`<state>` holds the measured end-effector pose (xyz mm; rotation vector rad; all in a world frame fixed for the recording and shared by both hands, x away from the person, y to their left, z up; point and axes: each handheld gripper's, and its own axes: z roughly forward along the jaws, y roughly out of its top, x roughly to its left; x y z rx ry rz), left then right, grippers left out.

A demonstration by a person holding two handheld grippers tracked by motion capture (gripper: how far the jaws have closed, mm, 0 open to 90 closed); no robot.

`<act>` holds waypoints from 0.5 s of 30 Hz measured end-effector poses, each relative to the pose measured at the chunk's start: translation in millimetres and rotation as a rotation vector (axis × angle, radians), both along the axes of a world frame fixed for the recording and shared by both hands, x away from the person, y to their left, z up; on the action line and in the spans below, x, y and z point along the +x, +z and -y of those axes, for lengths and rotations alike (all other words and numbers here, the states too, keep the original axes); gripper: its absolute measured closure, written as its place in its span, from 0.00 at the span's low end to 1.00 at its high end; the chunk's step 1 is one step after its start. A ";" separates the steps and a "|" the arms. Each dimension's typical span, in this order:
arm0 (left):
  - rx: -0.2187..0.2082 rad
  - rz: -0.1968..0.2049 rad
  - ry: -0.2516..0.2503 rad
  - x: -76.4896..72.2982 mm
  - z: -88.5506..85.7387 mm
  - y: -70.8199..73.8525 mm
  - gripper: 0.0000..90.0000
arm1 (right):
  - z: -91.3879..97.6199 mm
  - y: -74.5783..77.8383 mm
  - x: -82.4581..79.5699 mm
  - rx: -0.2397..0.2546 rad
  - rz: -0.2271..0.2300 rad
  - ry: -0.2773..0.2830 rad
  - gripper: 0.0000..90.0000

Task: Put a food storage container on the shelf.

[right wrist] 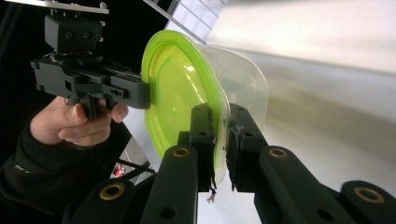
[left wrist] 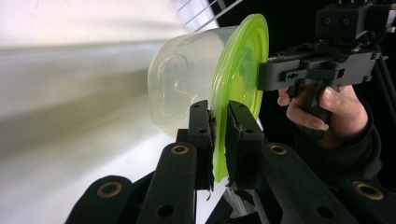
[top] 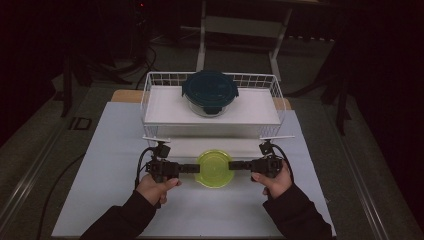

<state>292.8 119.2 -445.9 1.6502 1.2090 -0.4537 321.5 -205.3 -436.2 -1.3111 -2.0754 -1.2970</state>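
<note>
A clear tub with a lime-green lid [top: 214, 168] hangs between my two grippers, just in front of the wire basket and a little above the white mat. My left gripper [top: 197, 168] is shut on the lid's left rim, and my right gripper [top: 231, 165] is shut on the right rim. In the left gripper view the black jaws [left wrist: 219, 144] pinch the green rim, with the tub's clear body [left wrist: 182, 88] beyond and the other gripper [left wrist: 303, 70] across the lid. In the right gripper view the jaws [right wrist: 223, 144] clamp the rim of the lid [right wrist: 175, 93], opposite the left gripper [right wrist: 93, 84].
A white wire basket [top: 150, 95] stands at the back of the mat [top: 110, 165] with a white platform inside. A round glass container with a dark teal lid [top: 210, 92] sits on it. Dark floor and stand legs lie beyond the table.
</note>
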 end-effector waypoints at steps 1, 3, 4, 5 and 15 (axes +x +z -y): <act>-0.009 0.004 -0.002 1.1 -0.3 4.9 0.90 | 0.5 5.5 0.4 0.005 0.004 -0.001 0.91; -0.005 0.020 -0.003 2.9 -0.5 14.8 0.90 | 0.8 16.0 1.4 0.008 0.016 -0.004 0.91; -0.006 0.028 -0.001 3.6 -0.7 20.0 0.90 | 0.5 21.5 1.9 0.003 0.025 -0.004 0.91; -0.001 0.045 0.001 4.4 -0.7 28.3 0.90 | 0.1 27.0 2.2 0.003 0.036 -0.006 0.91; 0.004 0.123 0.016 7.4 -5.3 80.0 0.90 | -4.6 80.8 7.9 0.010 0.117 -0.003 0.91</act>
